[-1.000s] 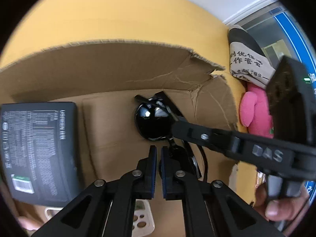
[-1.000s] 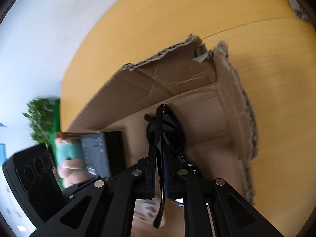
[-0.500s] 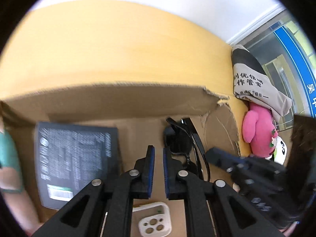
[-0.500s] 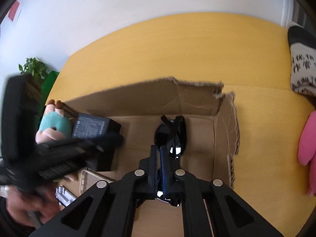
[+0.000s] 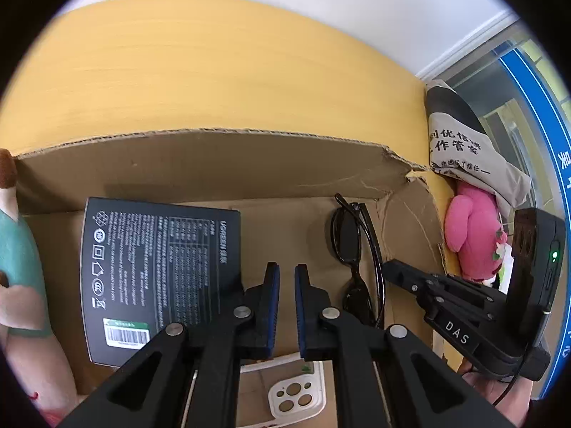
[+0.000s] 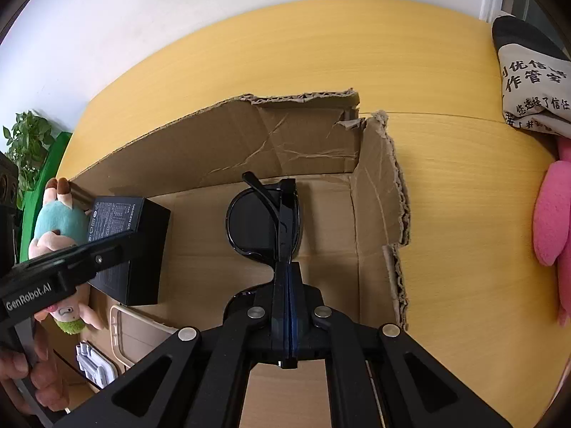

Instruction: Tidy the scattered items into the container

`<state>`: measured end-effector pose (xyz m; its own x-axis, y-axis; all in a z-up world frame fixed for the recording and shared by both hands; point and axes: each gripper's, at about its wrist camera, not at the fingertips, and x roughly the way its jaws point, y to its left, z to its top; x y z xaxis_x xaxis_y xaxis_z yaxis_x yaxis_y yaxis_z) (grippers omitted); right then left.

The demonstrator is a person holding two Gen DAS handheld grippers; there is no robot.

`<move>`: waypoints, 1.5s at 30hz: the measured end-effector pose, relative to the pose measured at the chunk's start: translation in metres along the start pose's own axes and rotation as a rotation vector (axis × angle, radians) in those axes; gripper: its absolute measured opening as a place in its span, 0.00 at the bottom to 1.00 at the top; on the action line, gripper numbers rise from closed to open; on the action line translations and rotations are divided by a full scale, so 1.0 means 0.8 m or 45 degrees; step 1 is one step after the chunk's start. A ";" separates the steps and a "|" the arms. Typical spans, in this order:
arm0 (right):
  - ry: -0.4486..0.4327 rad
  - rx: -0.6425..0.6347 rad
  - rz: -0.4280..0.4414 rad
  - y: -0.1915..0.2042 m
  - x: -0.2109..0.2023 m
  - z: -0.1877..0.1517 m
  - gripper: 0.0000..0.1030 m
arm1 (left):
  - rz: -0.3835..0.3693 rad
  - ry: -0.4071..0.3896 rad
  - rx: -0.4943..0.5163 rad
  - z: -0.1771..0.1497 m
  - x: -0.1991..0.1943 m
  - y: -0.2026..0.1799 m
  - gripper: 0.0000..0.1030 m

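the left gripper (image 5: 286, 281) hangs over the cardboard box (image 5: 200, 153), jaws nearly together, nothing between them. inside lie a black package (image 5: 157, 271), sunglasses (image 5: 357, 253) and a phone case (image 5: 296, 397). the right gripper (image 5: 389, 271) reaches toward the sunglasses.

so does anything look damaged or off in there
The cardboard box is damaged: its far right corner is torn open, the top edges are ragged and the back wall is creased. The sunglasses sit pinched on edge in the right gripper over the box floor, not lying flat.
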<state>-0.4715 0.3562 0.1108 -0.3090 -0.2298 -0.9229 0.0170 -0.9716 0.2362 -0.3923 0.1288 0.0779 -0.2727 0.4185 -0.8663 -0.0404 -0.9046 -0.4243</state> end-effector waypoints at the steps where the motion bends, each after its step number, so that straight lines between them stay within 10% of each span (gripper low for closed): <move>1: -0.006 -0.004 -0.004 0.000 -0.001 0.000 0.01 | -0.001 -0.001 0.006 -0.001 -0.001 -0.001 0.07; 7: -0.068 -0.034 -0.050 0.020 -0.028 -0.001 0.04 | 0.083 -0.057 0.066 -0.006 -0.016 -0.014 0.41; 9: -0.064 -0.027 -0.054 0.028 -0.040 -0.006 0.55 | 0.118 -0.112 0.086 -0.010 -0.032 -0.021 0.49; 12: -0.080 -0.082 -0.083 0.050 -0.066 -0.024 0.97 | 0.175 -0.199 0.099 -0.020 -0.063 -0.030 0.64; 29: -0.093 -0.233 -0.122 0.161 -0.218 -0.099 1.00 | 0.506 -0.382 0.145 -0.133 -0.273 -0.039 0.74; 45: -0.175 -0.291 -0.132 0.227 -0.313 -0.168 1.00 | 0.548 -0.492 0.117 -0.209 -0.371 -0.053 0.76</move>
<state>-0.2631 0.2299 0.3436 -0.4461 -0.1337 -0.8849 0.1878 -0.9808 0.0535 -0.1488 0.0566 0.3094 -0.6133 -0.0328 -0.7892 0.0732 -0.9972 -0.0155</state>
